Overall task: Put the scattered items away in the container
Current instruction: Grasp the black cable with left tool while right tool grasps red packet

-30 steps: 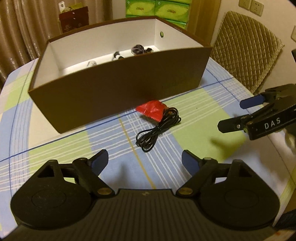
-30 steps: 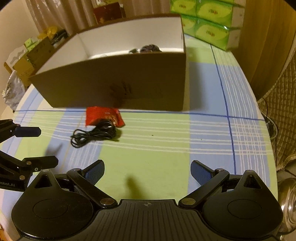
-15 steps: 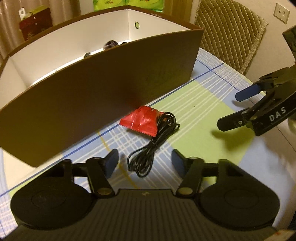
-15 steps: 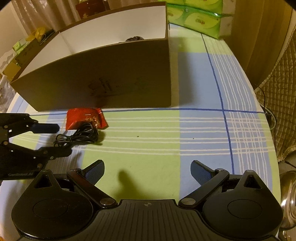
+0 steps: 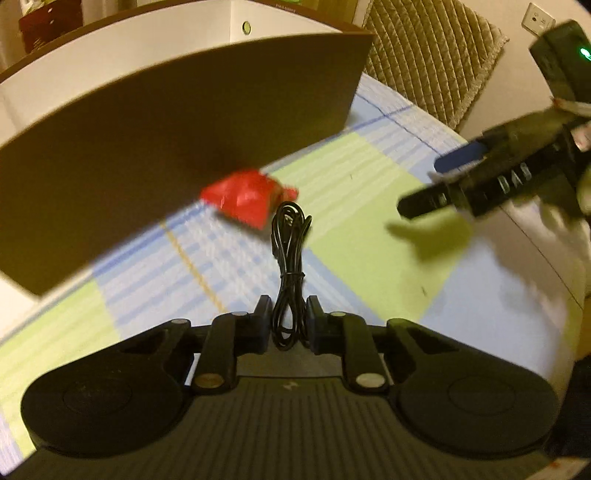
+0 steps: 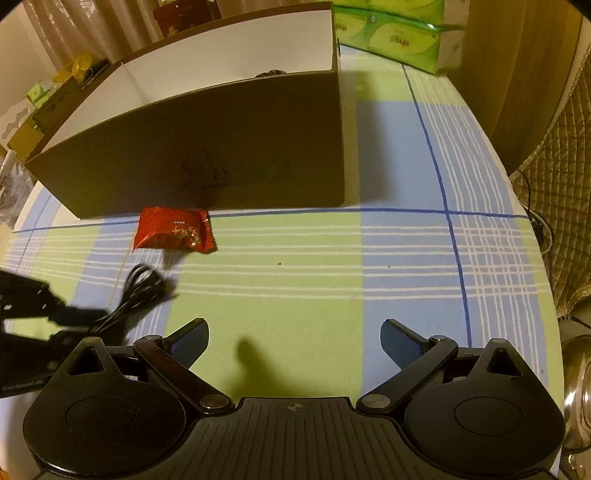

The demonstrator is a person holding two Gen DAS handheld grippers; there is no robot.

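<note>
At far left, the left gripper (image 5: 287, 326) is seen w/ jaws just closed in on the near end of the black cable (image 5: 289, 273); its pads are pressed against the bundle, which is stretched fwd over the checked tablecloth (image 5: 369, 192). The red packet (image 6: 173, 234) is laid flat on the cloth just beyond the cable's far end, close against the front wall of the brown box (image 6: 207, 147), outside it. A dark item is glimpsed over the box rim, inside. Further right, the right gripper (image 6: 293, 341) is held above bare cloth, jaws spread wide, nothing between them. Green tissue packs (image 6: 399, 33) are stacked behind the box.
</note>
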